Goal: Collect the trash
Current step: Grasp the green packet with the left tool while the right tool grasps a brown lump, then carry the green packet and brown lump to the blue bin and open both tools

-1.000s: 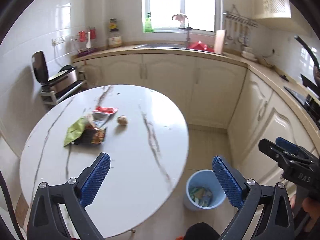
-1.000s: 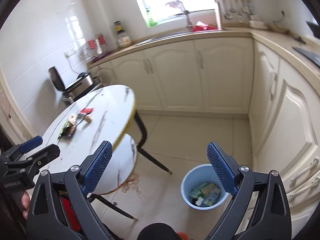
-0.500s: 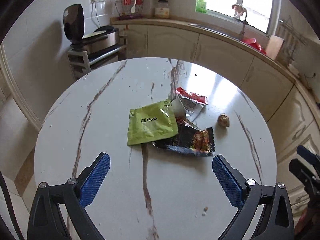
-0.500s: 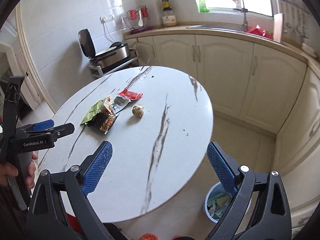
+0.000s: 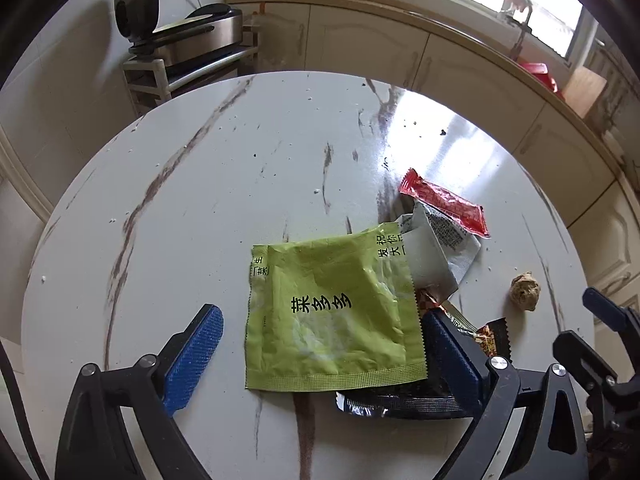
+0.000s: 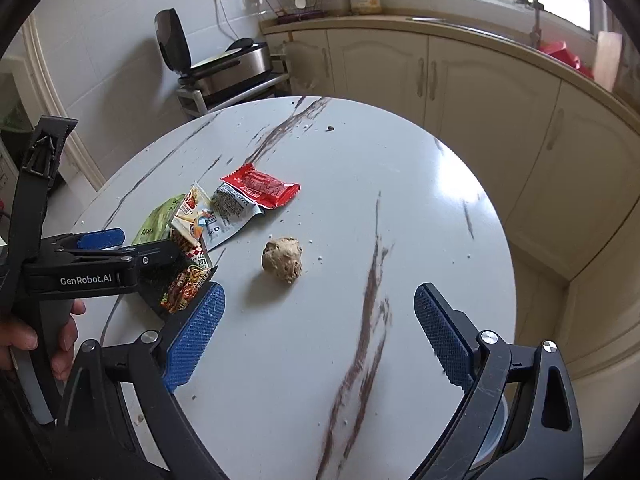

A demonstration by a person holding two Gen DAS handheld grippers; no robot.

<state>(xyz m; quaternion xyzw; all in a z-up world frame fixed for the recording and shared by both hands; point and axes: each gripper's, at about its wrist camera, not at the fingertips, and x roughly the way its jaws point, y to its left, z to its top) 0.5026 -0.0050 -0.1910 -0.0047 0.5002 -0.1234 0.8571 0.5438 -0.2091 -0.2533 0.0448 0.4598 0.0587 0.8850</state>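
Observation:
Trash lies on a round white marble table (image 5: 200, 200). A green wrapper (image 5: 332, 312) lies flat over a dark snack bag (image 5: 400, 400), with a silver wrapper (image 5: 444, 248) and a red wrapper (image 5: 444, 204) behind. A brown crumpled lump (image 5: 525, 292) lies to the right. My left gripper (image 5: 320, 344) is open, its jaws straddling the green wrapper just above the table. My right gripper (image 6: 320, 320) is open and empty, the brown lump (image 6: 282, 260) just ahead of it. The red wrapper (image 6: 260, 186) and my left gripper (image 6: 116, 256) show at its left.
Cream kitchen cabinets (image 6: 460, 80) and a counter with a sink run behind and to the right of the table. A black appliance (image 5: 180, 36) stands on a rack at the back left. A blue bin's rim (image 6: 496, 428) shows below the right gripper.
Both grippers have swung from the floor bin to the table and closed in on the trash. The left one now straddles the green wrapper; the right one faces the brown lump.

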